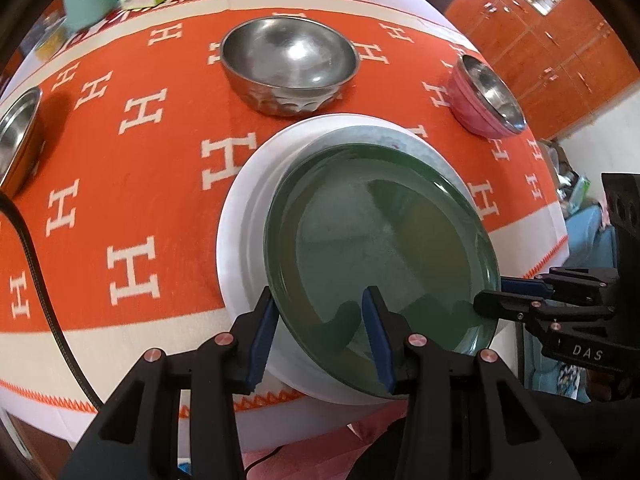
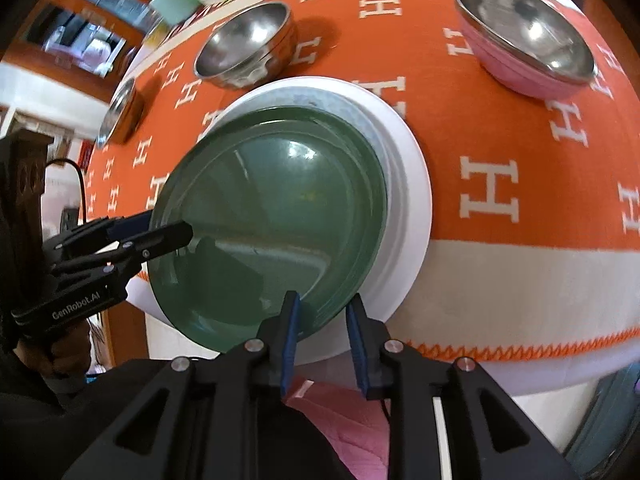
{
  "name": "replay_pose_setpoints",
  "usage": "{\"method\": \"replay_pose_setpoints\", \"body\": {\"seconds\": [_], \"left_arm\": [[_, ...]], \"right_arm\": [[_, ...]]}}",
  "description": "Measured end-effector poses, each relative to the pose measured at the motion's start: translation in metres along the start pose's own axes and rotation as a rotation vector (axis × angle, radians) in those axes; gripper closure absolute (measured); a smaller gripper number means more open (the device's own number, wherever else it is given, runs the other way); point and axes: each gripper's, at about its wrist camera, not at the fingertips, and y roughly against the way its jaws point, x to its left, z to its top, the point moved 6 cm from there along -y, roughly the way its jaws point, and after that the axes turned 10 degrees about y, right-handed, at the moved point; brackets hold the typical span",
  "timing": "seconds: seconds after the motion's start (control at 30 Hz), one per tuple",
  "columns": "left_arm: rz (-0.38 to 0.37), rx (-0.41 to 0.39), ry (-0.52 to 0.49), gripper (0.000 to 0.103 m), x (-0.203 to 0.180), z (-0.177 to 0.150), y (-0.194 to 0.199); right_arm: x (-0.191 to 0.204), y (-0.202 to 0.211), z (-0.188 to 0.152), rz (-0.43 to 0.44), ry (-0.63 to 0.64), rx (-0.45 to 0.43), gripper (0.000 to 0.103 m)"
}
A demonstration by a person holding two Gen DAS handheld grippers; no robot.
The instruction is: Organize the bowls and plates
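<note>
A dark green plate (image 1: pixel 384 248) lies tilted on top of a stack near the near edge of the worktop (image 1: pixel 132 208), which is covered by an orange cloth with white H letters. Under it sit a pale grey-blue plate (image 1: pixel 404 140) and a larger white plate (image 1: pixel 244 216); the green plate's near rim overhangs the white one toward the worktop's edge. The left tongs (image 1: pixel 320 320) straddle the green plate's near rim, one blue pad under it and the other above, with a gap still showing, so they stand open around the rim and do not clamp it. The right tongs (image 2: pixel 322 320) also stand open around the rim at another spot, their pads apart from it. Farther back toward the middle of the worktop stands a large steel bowl (image 1: pixel 290 60), a pink bowl with steel lining (image 1: pixel 482 96) sits near the right edge, and a steel dish (image 1: pixel 18 136) lies at the left edge.
</note>
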Motion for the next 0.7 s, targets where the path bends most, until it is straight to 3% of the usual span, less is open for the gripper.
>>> {"method": "replay_pose_setpoints", "body": {"seconds": [0.17,0.43,0.7], "left_arm": [[0.017,-0.028,0.068,0.060,0.001,0.000,0.000],[0.049,-0.085,0.176,0.054,0.003,-0.001,0.005],[0.095,-0.144,0.232,0.054,0.000,-0.011,0.017]], "right_arm": [[0.005,-0.001,0.003,-0.021,0.136,0.039,0.071],[0.027,0.007,0.009,-0.034,0.407,0.028,0.071],[0.028,0.010,0.013,-0.015,0.489,0.001,0.071]]}}
